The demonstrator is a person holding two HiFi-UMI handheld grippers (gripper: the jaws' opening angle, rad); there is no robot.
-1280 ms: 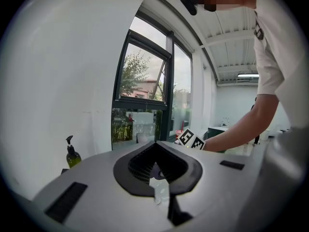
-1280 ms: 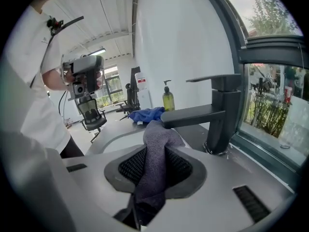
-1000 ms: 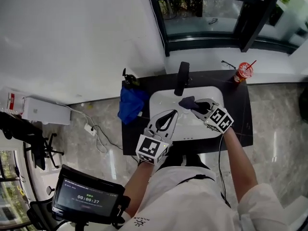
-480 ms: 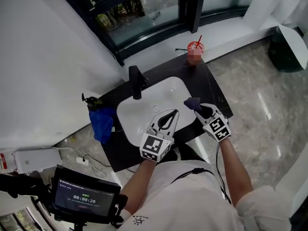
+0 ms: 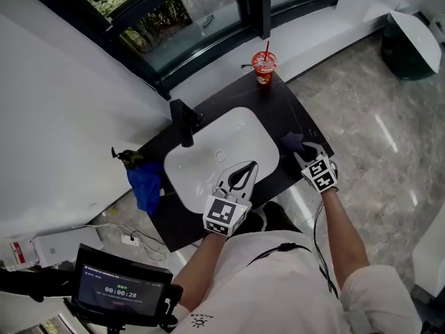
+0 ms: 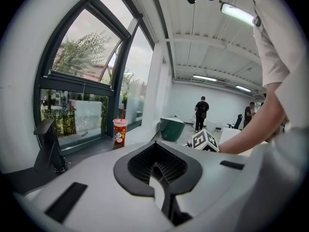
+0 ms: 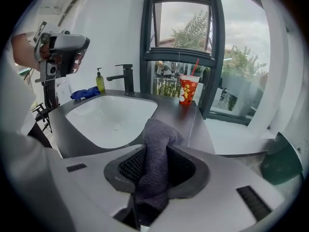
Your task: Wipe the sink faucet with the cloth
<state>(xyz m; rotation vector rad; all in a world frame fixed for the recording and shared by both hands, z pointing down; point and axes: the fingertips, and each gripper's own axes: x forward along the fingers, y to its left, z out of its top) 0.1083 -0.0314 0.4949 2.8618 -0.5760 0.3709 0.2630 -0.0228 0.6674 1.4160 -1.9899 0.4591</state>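
Note:
The black faucet stands at the back left rim of the white sink. My right gripper is shut on a dark grey cloth and hangs over the dark counter to the right of the basin, well away from the faucet. In the right gripper view the cloth fills the gap between the jaws and bulges past them, and the faucet is far ahead on the left. My left gripper is over the basin's front rim with its jaws together and nothing in them.
A red drink cup with a straw stands at the counter's back right corner. A blue cloth and a soap bottle lie at the counter's left end. People stand far off in the left gripper view.
The right gripper has carried the grey cloth from beside the faucet, across the basin, to the counter at the right. The left gripper has drawn back a little toward the front rim.

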